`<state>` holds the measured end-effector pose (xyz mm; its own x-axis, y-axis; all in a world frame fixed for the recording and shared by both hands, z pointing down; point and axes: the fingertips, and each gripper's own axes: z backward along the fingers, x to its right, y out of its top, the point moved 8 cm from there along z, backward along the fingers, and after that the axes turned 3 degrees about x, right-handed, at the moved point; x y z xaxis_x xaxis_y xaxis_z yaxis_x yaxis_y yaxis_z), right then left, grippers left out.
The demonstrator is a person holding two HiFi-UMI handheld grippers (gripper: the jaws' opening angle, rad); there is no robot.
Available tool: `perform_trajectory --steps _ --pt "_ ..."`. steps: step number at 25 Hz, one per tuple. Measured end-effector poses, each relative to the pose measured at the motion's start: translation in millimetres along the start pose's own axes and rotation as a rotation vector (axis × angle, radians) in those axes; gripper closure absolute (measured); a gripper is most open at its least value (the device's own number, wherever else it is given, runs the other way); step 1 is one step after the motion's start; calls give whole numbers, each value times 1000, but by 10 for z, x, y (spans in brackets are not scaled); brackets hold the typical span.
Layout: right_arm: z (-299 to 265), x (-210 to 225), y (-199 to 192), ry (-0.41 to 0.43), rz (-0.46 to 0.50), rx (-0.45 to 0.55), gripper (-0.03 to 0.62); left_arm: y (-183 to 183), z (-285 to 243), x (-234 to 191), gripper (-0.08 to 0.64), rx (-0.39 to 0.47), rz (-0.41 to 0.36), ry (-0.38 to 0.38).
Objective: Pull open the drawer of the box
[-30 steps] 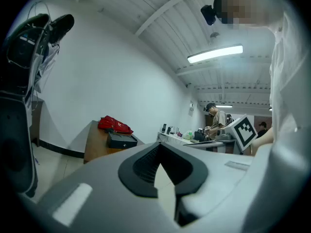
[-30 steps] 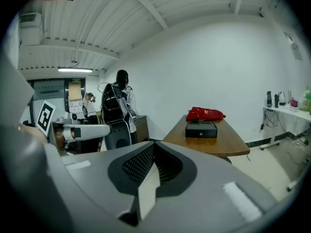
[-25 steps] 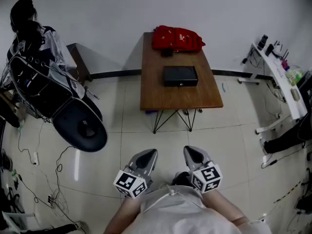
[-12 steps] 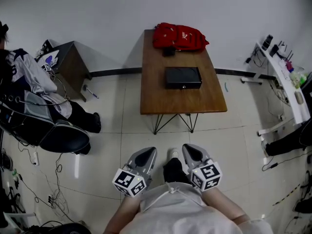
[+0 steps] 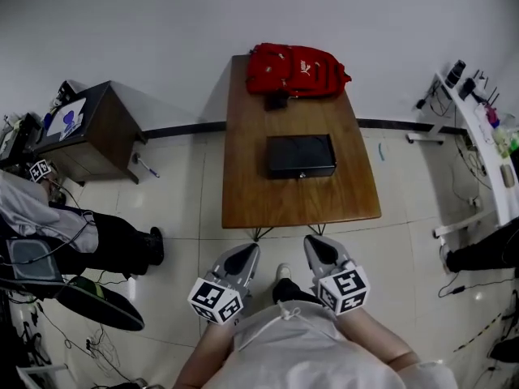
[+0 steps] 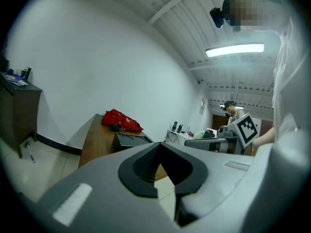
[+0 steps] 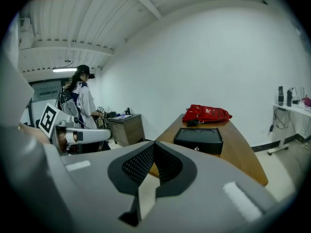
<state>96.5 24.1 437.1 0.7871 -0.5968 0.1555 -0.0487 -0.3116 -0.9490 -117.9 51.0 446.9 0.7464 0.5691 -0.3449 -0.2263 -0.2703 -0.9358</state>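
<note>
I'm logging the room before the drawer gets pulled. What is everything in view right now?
table: one, brown wood, centre, far end at the wall
box: one, black, middle of the table
backpack: one, red, far end of the table
cabinet: one, dark brown, left, by the wall
desk: one, white, right edge, small items on it
other person: one, dark trousers, left edge
left tool: one, grey, low centre, short of the table, shut and empty
right tool: one, grey, beside the left tool, shut and empty
</note>
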Motion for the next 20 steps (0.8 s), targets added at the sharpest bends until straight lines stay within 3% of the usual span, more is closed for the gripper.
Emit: perform_trajectory --steps 5,11,20 --pt "-484 624 283 -5 -10 -18 583 270 -731 -352 554 11 -4 9" --pt "-914 1117 450 -6 6 -34 583 463 -1245 -602 554 15 -26 35" --pt "-1294 1389 331 -71 7 -114 583 398 -1544 -865 554 -44 5 38"
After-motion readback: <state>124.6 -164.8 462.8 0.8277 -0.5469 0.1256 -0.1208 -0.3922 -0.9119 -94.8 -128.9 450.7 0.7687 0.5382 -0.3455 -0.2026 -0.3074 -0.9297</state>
